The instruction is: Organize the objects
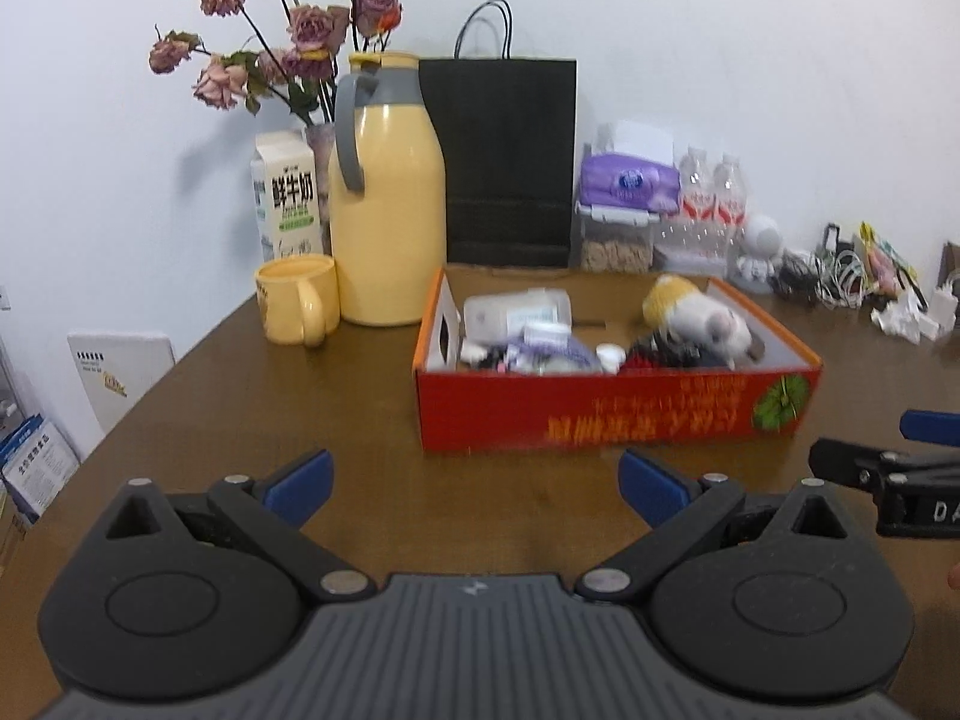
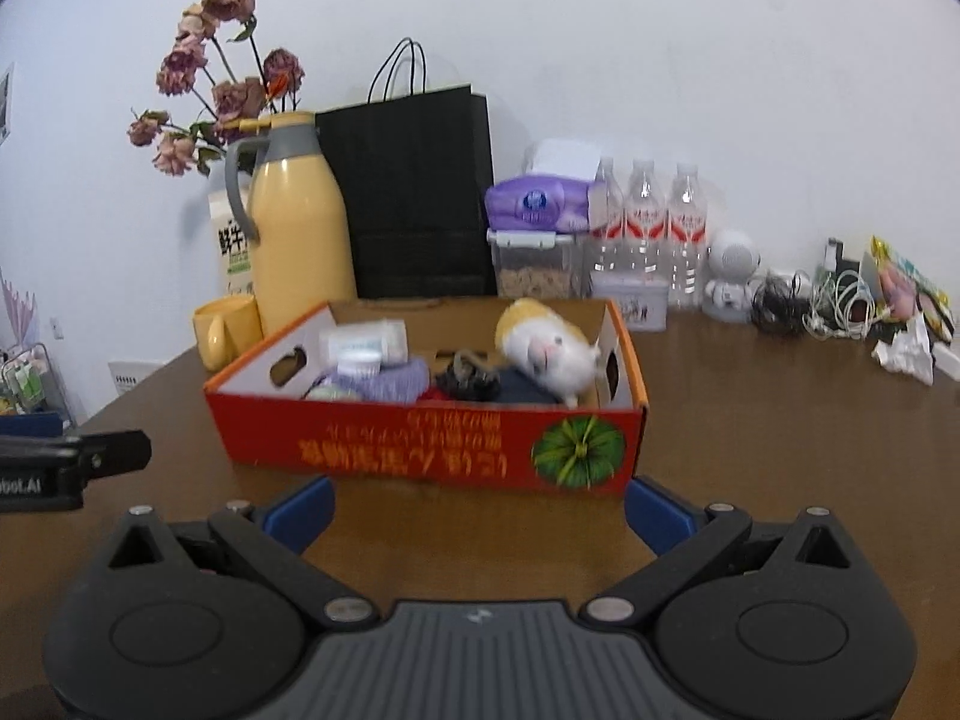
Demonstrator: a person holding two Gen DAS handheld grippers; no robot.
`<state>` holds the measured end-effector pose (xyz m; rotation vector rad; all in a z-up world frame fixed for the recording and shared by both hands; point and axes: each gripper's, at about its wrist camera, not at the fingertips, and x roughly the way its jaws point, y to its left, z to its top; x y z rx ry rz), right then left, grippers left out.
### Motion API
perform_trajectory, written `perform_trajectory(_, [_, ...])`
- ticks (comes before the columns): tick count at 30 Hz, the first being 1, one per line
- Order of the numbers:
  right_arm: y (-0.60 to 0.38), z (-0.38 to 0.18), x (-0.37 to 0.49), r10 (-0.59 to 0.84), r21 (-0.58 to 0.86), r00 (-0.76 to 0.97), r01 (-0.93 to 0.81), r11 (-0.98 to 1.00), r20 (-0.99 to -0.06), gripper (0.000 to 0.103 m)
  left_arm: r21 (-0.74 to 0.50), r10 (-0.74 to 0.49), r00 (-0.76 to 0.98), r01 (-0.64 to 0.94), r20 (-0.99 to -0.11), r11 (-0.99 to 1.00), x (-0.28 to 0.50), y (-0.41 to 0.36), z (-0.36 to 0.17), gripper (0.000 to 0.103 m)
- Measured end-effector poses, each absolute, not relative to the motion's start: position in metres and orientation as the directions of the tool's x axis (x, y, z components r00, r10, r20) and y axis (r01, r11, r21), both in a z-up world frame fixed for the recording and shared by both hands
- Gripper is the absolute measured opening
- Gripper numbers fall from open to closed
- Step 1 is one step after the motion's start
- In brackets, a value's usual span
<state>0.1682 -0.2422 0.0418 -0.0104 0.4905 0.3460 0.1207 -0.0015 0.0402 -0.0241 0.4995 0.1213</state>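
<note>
Several small things are lying heaped inside the red cardboard box (image 2: 420, 450), which is sitting on the brown wooden table (image 1: 240, 396) just ahead of us. We are judging that the box is serving as the collecting bin, which is why the loose items are crowded into it. A plush toy (image 2: 549, 354), soft, rounded, yellow and white, is leaning toward the box's right end; a translucent plastic case (image 1: 516, 309) and a purple packet (image 2: 384, 387) are filling its left end, with dark, blurred pieces between that we cannot identify. The box walls are stiff printed card with a cut-out handle hole in each end.

We are holding the left gripper (image 1: 474, 483) short of the box's front wall, jaws spread wide and empty, and the right gripper (image 2: 480, 507) likewise, jaws apart, gripping nothing, blue pads close to the box's front face; both are looking ready to reach in or grasp the box.

Behind the box a matte black paper bag (image 1: 507, 162) is standing against the wall, with a smooth yellow jug (image 1: 387, 210) and matching mug (image 1: 297, 306) to the box's left. Behind the box's right end are clear water bottles (image 2: 645, 222), and farther right a tangle of cables (image 2: 834, 300), probably still to be sorted
</note>
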Motion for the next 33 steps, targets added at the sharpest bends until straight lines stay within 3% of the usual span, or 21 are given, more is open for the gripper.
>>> perform_trajectory(9, [-0.240, 0.032, 0.151, 0.306, 0.065, 0.803, -0.319, 0.945, -0.512, 0.103, 0.005, 0.098, 0.849, -0.111, -0.520, 0.994, 0.102, -0.007, 0.028, 0.103])
perform_trajectory(33, [-0.237, 0.035, 0.143, 0.307, 0.057, 0.806, -0.324, 0.944, -0.506, 0.103, -0.003, 0.095, 0.855, -0.111, -0.510, 0.994, 0.094, -0.009, 0.030, 0.103])
